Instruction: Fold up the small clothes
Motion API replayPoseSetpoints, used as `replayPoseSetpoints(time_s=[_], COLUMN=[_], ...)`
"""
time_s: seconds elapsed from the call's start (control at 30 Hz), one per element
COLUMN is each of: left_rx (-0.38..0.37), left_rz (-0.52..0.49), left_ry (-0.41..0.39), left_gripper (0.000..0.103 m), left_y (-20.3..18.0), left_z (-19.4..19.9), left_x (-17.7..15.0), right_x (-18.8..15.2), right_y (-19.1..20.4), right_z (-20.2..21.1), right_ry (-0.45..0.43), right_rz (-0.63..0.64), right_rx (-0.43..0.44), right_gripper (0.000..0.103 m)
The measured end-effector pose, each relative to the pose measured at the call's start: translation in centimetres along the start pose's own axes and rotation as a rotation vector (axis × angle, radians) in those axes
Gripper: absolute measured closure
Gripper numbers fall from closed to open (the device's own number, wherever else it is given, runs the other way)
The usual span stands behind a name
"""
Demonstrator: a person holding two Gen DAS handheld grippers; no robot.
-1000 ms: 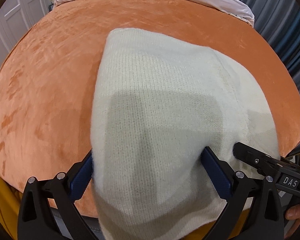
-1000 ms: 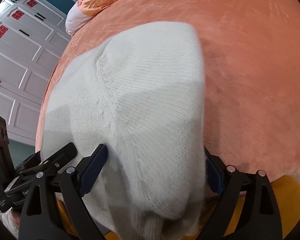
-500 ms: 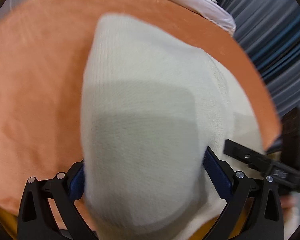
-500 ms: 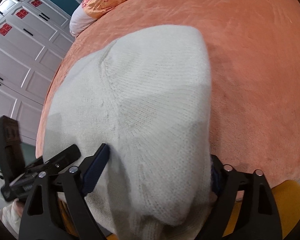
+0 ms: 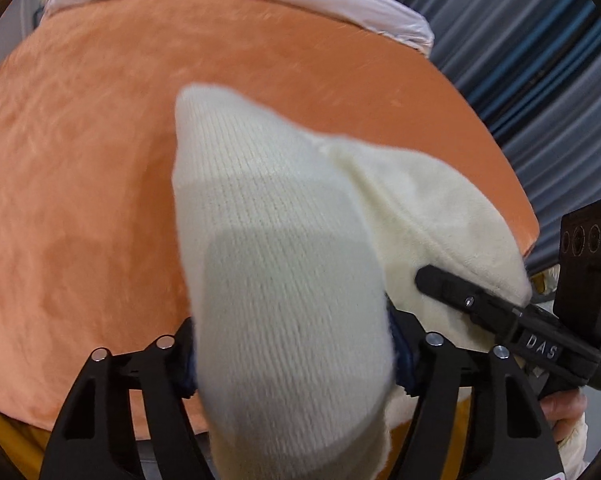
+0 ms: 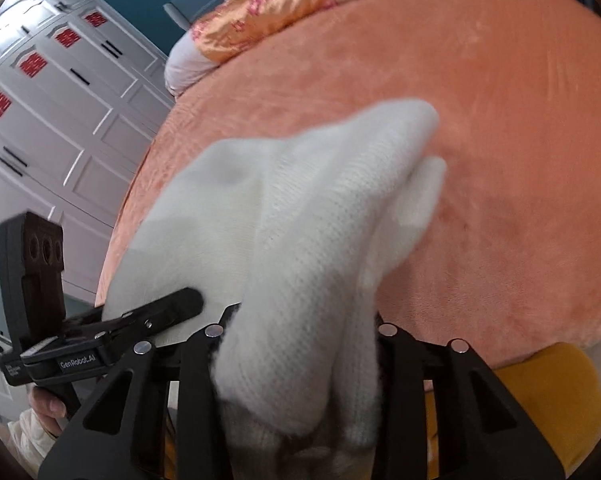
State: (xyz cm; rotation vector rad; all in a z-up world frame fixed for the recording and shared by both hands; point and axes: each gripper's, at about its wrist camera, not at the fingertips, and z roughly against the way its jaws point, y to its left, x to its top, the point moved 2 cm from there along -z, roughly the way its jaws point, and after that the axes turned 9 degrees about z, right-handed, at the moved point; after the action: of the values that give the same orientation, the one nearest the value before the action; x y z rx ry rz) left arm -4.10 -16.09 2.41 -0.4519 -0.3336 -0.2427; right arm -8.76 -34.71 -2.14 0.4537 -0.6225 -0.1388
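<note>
My left hand-held gripper [image 5: 292, 354] is closing, and the cream knit garment [image 5: 284, 248] already fills the gap between its jaws, the blue pads pressed against both sides of the bunched cloth. My right hand-held gripper [image 6: 300, 344] is closing as well, narrower, with a thick fold of the same knit squeezed between its jaws. The garment rises in a ridge from each grip and slopes down onto the orange bedspread [image 5: 80, 184], its far end resting there. In the left view my right hand [image 5: 564, 412] shows below its tool, at the bed's edge. Farther off lie a shiny orange pillow [image 6: 268, 12] and a white wardrobe [image 6: 56, 120]; blue curtains [image 5: 540, 60] hang behind.
</note>
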Motion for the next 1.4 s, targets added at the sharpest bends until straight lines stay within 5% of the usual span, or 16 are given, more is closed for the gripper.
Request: replayPoseSetpoints(time_s=[0.47,0.97,1.07,1.17,1.27,1.33,1.4], left_rx=[-0.07,-0.031,-0.007,0.036,0.125,0.196,0.213], left_rz=[-0.227,-0.279,-0.258,-0.173,-0.052,0.032,0.093], left_ry=[-0.259,-0.605,-0.613,-0.564,-0.482,-0.398,-0.339], left_gripper=[0.04,0.04,0.039,0.033,0.028,0.029,0.029], left_y=[-6.6,-2.4,1.0,6.0,13.0,17.6,20.7], left_z=[11.8,25.1,24.8,20.8,14.4,10.5,8.7], left_x=[3.2,10.1,12.8,15.3,15.8,14.6,13.0], right_x=[3.2,13.5,16.0,18.1,16.4,14.0,11.1], right_y=[6.8,19.1,20.1,18.8,14.6,11.6,9.0], right_z=[10.2,12.1,9.1,2.0,-7.2,-11.2,-12.9], right_ry=[-0.289,-0.495,-0.471,-0.358,-0.182,-0.08,-0.031], right_rz=[0.113,0.363,0.357,0.327,0.256,0.169,0.076], right_rx=[-0.097,-0.006,0.045,0.066,0.003,-0.068,-0.042], right_gripper=[0.069,0.069,0.068,0.06,0.057,0.058,0.059])
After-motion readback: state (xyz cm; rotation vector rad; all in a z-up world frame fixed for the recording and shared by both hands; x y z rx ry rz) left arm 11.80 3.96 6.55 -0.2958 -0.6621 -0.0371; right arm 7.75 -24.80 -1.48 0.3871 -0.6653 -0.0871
